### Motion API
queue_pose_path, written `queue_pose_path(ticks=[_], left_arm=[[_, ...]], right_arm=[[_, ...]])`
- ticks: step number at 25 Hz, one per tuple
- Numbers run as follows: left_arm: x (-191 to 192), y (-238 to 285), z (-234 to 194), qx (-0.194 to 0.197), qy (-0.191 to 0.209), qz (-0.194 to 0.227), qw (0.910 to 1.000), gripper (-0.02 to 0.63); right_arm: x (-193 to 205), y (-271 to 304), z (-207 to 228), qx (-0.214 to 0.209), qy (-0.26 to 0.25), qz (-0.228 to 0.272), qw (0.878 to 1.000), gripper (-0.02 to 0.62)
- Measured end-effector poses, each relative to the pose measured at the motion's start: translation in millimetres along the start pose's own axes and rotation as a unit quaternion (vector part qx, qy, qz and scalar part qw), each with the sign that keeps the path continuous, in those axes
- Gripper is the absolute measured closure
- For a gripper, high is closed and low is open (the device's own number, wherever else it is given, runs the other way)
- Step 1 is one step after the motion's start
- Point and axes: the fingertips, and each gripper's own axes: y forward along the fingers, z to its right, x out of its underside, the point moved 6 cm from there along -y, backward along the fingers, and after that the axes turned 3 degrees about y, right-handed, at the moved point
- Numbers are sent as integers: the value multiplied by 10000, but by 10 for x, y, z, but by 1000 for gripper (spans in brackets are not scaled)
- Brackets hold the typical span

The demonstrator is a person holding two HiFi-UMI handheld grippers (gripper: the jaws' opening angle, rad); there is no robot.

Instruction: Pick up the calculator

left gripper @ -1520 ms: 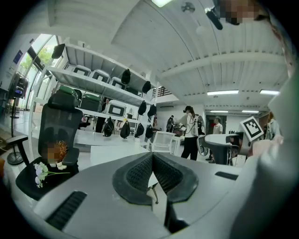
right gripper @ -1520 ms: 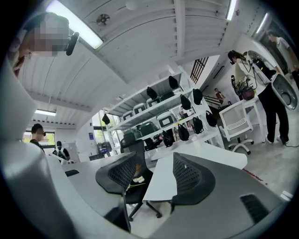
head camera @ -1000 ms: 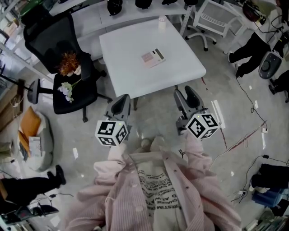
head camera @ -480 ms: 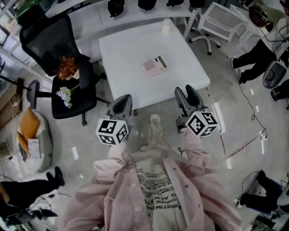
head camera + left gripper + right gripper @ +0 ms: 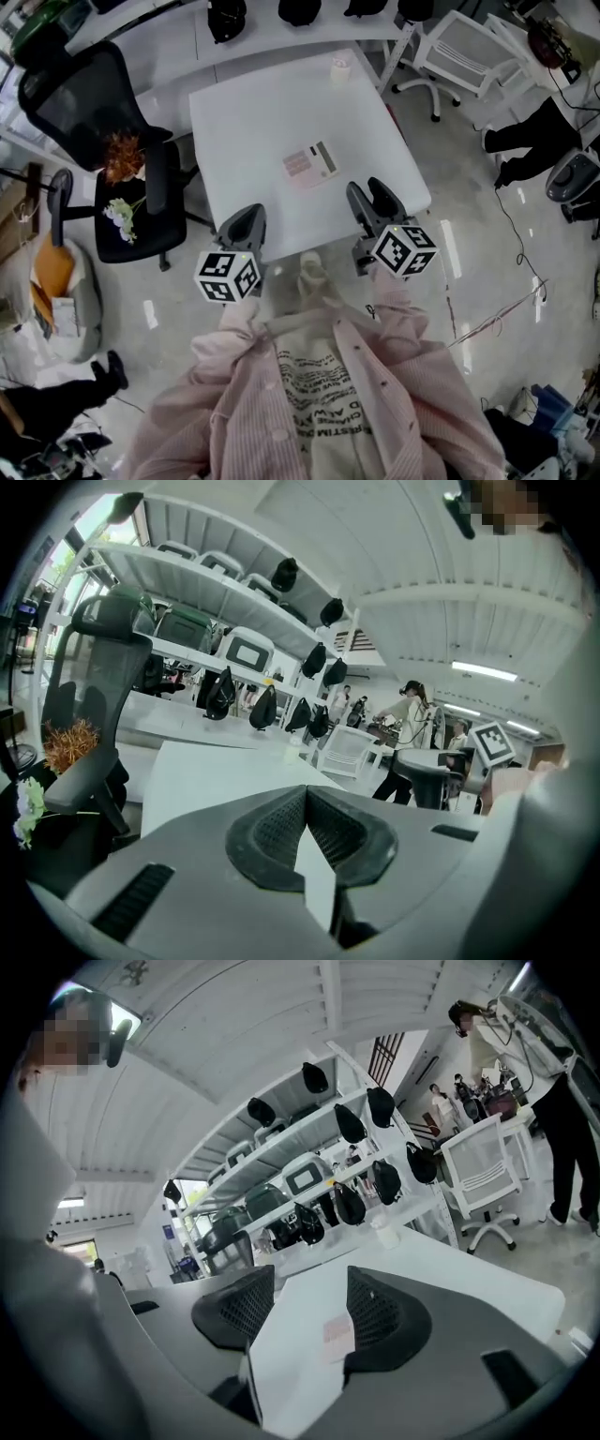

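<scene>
right fingers apart, calculator ahead

White table with calculator, cup

Person, as worn: pale pink pinstriped overshirt, long sleeves, small buttons; cream top beneath, with dark printed lettering; light-coloured shoe.
Hand-held: left gripper and right gripper, grey moulded jaws, black mesh-textured pads, each bearing a white cube with black square markers.
</scene>
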Motion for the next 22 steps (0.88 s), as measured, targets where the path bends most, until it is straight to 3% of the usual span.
queue_pose_path(ticks=[8,22], left_arm=[[63,599,-122,-222,-309,-309,9988,604],[408,1318,-404,-490,-855,-882,9912,604]], right_arm=[[-19,540,540,-35,203,-518,9984,383],[351,1364,1128,-207,257,-1650,9857,382]])
